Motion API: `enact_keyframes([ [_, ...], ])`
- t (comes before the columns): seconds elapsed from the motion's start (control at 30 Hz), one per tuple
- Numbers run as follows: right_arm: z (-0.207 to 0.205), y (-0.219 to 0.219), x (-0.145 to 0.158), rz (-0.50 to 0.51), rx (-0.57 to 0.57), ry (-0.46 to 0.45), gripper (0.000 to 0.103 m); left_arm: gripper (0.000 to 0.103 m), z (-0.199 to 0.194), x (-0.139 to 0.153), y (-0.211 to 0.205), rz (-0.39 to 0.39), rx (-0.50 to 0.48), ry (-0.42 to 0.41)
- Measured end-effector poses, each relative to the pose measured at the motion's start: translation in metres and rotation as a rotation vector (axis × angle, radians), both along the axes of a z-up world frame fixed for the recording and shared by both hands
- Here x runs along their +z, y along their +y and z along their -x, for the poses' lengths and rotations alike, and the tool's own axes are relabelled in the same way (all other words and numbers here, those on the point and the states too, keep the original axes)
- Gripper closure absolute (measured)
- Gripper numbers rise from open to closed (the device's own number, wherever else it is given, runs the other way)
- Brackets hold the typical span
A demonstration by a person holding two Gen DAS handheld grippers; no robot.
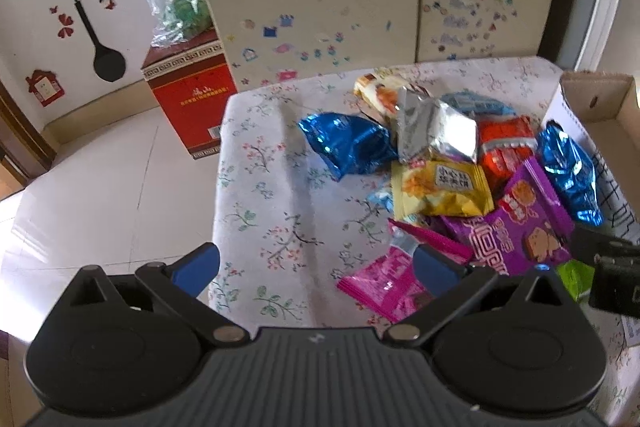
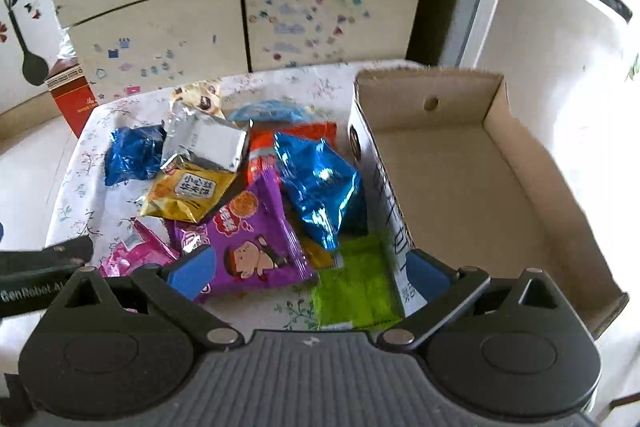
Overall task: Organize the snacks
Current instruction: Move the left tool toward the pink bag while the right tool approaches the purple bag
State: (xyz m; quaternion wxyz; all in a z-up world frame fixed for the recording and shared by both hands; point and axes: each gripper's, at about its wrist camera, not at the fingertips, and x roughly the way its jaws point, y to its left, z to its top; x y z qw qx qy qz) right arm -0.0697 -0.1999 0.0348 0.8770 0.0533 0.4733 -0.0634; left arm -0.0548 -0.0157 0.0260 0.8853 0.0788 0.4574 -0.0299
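Observation:
A pile of snack packets lies on the floral tablecloth (image 1: 272, 195): a blue foil packet (image 1: 348, 143), a silver one (image 1: 436, 131), a yellow one (image 1: 440, 191), a purple one (image 2: 256, 239), a pink one (image 1: 384, 283), a second blue one (image 2: 320, 183) and a green one (image 2: 356, 283). Right of the pile stands an open cardboard box (image 2: 460, 187) with nothing inside. My left gripper (image 1: 316, 271) hangs open over the cloth, its right finger above the pink packet. Open as well, my right gripper (image 2: 311, 273) straddles the box's left wall, above the purple and green packets.
The table's left edge (image 1: 220, 187) drops to a tiled floor. A red carton (image 1: 192, 99) with a plastic bag (image 1: 176, 7) on top stands on the floor beyond it. A sticker-covered cabinet (image 1: 320, 15) lies behind the table, and a white fridge (image 2: 540, 27) to the right.

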Motion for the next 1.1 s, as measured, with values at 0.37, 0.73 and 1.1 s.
enact_keyframes([
  [0.37, -0.005, 0.006, -0.009, 0.067, 0.007, 0.012, 0.000, 0.001, -0.002, -0.007, -0.014, -0.027, 0.000, 0.023],
  [0.73, -0.009, 0.007, -0.011, 0.072, 0.010, 0.015, 0.000, 0.001, -0.004, -0.011, -0.018, -0.040, 0.008, 0.032],
  [1.1, -0.009, 0.007, -0.013, 0.070, 0.008, 0.020, 0.000, 0.001, -0.005, -0.012, -0.020, -0.049, 0.019, 0.031],
])
